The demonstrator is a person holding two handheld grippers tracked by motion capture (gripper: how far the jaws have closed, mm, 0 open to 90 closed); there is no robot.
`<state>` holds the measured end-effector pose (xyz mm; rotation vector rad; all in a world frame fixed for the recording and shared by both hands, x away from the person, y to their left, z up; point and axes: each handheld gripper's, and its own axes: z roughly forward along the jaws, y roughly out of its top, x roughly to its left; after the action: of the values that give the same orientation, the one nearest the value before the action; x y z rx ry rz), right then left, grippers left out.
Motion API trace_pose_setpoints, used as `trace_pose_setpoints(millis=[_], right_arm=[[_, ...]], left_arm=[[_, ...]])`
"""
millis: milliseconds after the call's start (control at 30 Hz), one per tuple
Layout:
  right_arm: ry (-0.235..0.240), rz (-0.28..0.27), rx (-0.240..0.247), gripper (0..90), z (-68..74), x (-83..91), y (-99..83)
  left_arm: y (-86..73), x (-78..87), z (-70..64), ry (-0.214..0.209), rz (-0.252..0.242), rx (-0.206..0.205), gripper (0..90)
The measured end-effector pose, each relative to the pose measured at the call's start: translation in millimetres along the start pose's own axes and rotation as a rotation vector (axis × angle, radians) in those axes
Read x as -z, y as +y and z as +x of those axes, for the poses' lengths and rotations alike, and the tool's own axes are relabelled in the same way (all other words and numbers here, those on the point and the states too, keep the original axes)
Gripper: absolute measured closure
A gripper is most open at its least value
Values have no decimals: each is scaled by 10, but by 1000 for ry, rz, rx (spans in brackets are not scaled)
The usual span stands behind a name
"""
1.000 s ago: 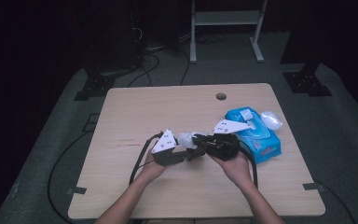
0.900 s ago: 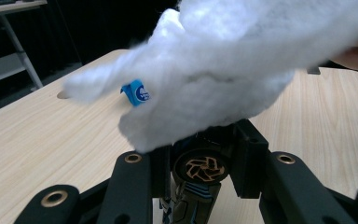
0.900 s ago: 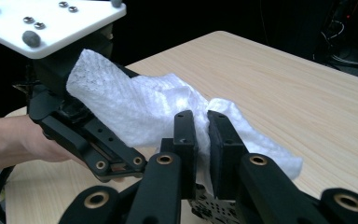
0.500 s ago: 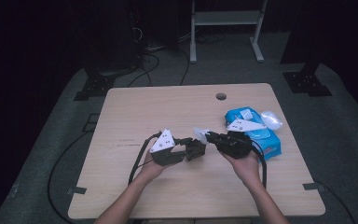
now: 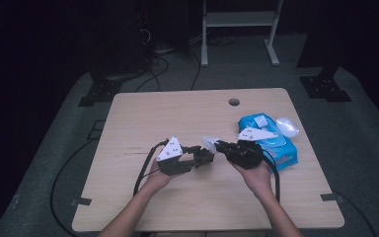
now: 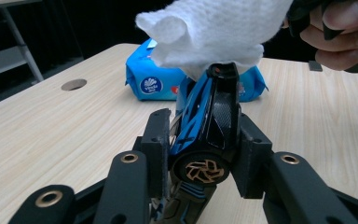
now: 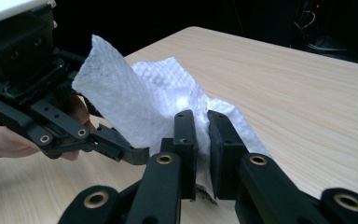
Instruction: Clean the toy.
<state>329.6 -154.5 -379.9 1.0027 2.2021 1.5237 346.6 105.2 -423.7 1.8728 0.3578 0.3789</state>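
toy car (image 6: pixel 204 130): blue-black, clamped upright | wipe (image 7: pixel 158 107): white, crumpled, touching it

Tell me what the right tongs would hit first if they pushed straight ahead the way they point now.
Probably the toy car clamped in the left tongs. The right tongs, shut on a white wipe, point left at them, and the wipe already lies over the car's top.
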Motion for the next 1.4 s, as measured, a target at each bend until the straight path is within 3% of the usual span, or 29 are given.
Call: trace_pose_setpoints(millis=[300,567,1400], right_arm=[[-4,-7,-19,820,4,-79,-75],[-6,-20,-22,819,22,-84,-99],[-14,-6,-45,819,1,-140,-261]], left_arm=[[-40,12,-12,35,5,-28,602],[-79,22,-16,36,-8,-13,586],[-147,-12,-16,44,40,-9,452]])
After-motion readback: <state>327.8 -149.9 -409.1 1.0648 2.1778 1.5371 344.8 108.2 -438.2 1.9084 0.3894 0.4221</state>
